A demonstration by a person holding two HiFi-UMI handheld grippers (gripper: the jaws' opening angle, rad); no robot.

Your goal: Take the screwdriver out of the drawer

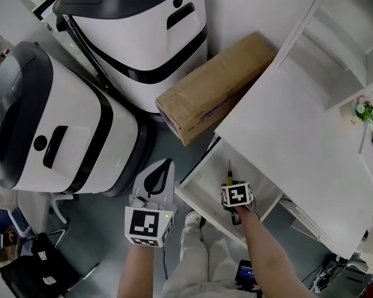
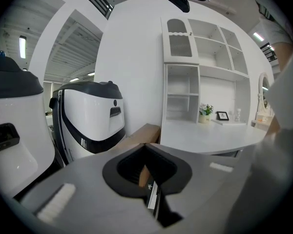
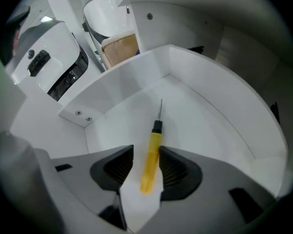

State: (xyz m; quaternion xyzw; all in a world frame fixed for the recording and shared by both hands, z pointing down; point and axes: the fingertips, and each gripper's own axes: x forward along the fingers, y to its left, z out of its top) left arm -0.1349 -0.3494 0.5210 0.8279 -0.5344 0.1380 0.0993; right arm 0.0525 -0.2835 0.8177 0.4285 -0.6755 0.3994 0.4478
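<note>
A screwdriver (image 1: 229, 174) with a yellow handle and thin dark shaft lies on the floor of the open white drawer (image 1: 196, 198). My right gripper (image 1: 232, 186) points steeply down into the drawer. In the right gripper view the handle (image 3: 151, 160) lies between the jaws of the right gripper (image 3: 145, 168). The right pad is at the handle, a gap shows on the left side, and the screwdriver still rests on the drawer (image 3: 136, 79) floor. My left gripper (image 1: 163, 165) hangs left of the drawer over the floor, its jaws (image 2: 145, 147) together and empty.
The white desk top (image 1: 298, 129) overhangs the drawer's far side. A cardboard box (image 1: 214, 85) leans between the desk and two large white and black machines (image 1: 143, 36) (image 1: 50, 123). A small plant (image 1: 363, 110) stands on the desk's far right. A chair (image 1: 37, 266) is at lower left.
</note>
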